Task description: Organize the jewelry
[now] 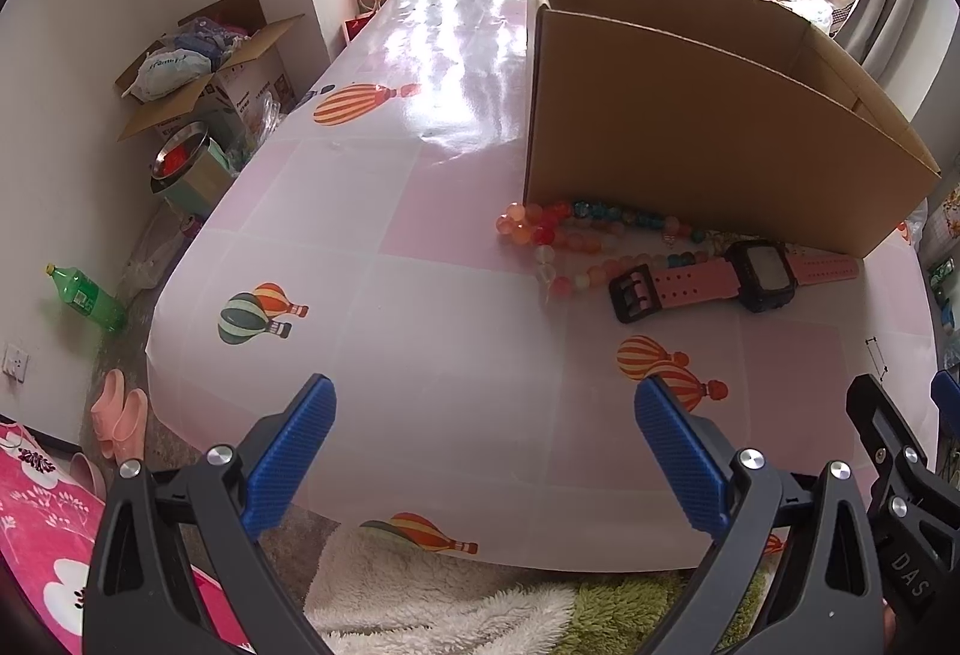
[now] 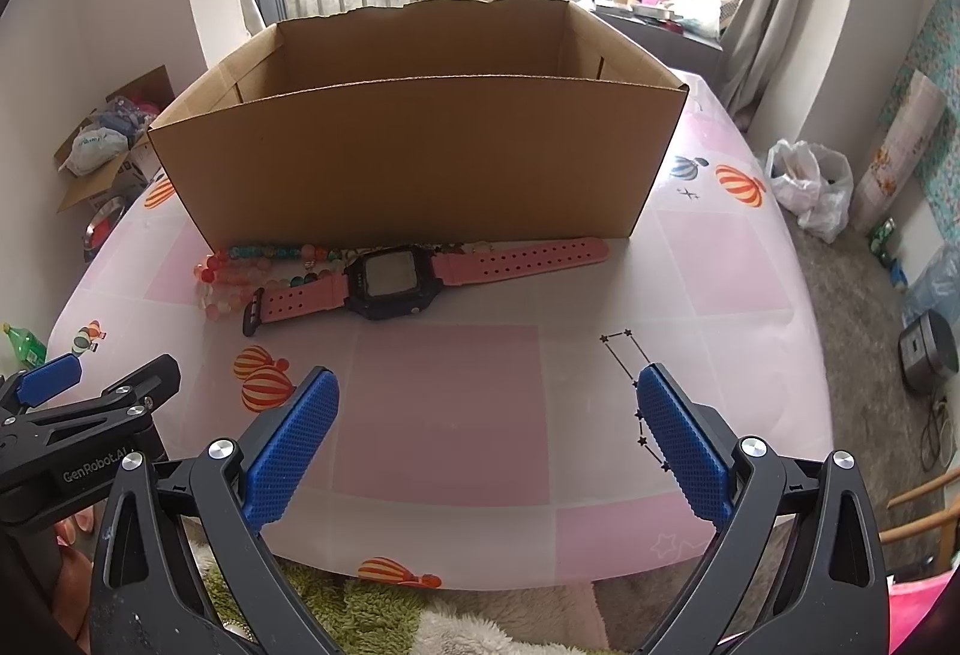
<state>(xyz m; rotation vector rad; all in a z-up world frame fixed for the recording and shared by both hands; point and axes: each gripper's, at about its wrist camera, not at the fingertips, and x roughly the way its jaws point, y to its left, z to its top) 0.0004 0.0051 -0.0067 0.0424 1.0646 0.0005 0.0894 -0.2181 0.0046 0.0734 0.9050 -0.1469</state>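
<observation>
A pink-strapped digital watch [image 1: 744,278] [image 2: 390,280] lies flat on the table in front of an open cardboard box [image 1: 708,138] [image 2: 420,156]. A beaded necklace of pink, red and teal beads [image 1: 570,235] [image 2: 252,265] lies beside it, against the box's front wall. My left gripper [image 1: 485,409] is open and empty, above the table's near edge, well short of the jewelry. My right gripper [image 2: 488,403] is open and empty, also near the front edge. The left gripper also shows in the right wrist view [image 2: 102,379] at the lower left.
The table [image 2: 450,415] has a pink and white cloth with balloon prints. On the floor at left are a carton of clutter [image 1: 198,60], a metal bowl [image 1: 180,156] and a green bottle [image 1: 90,298]. A white plastic bag [image 2: 810,181] lies at right.
</observation>
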